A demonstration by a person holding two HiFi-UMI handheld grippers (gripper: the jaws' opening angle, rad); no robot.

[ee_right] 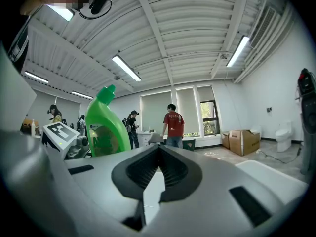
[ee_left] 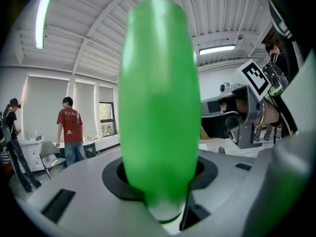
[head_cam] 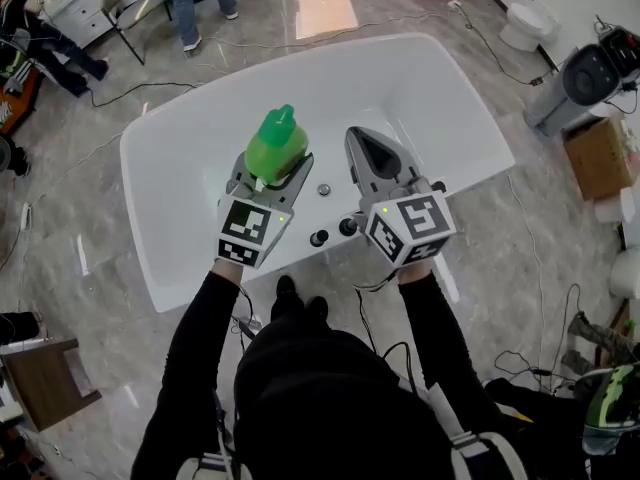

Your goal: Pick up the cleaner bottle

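The green cleaner bottle (head_cam: pixel 277 143) stands upright between the jaws of my left gripper (head_cam: pixel 275 173), which is shut on its lower body above the white bathtub (head_cam: pixel 430 98). In the left gripper view the bottle (ee_left: pixel 158 107) fills the middle, pinched at its base by the left gripper (ee_left: pixel 160 181). My right gripper (head_cam: pixel 372 148) is level beside it on the right, shut, with nothing between its tips. The right gripper view shows the right gripper (ee_right: pixel 159 154) with its tips together, and the bottle (ee_right: pixel 105 127) off to the left.
Tap knobs (head_cam: pixel 320 238) and a drain (head_cam: pixel 323 190) sit on the tub's near side. A toilet (head_cam: pixel 527 23), a grey machine (head_cam: pixel 585 83) and a cardboard box (head_cam: pixel 600 158) stand at the right. People and a chair (head_cam: pixel 135 8) are at the far left. Cables cross the floor.
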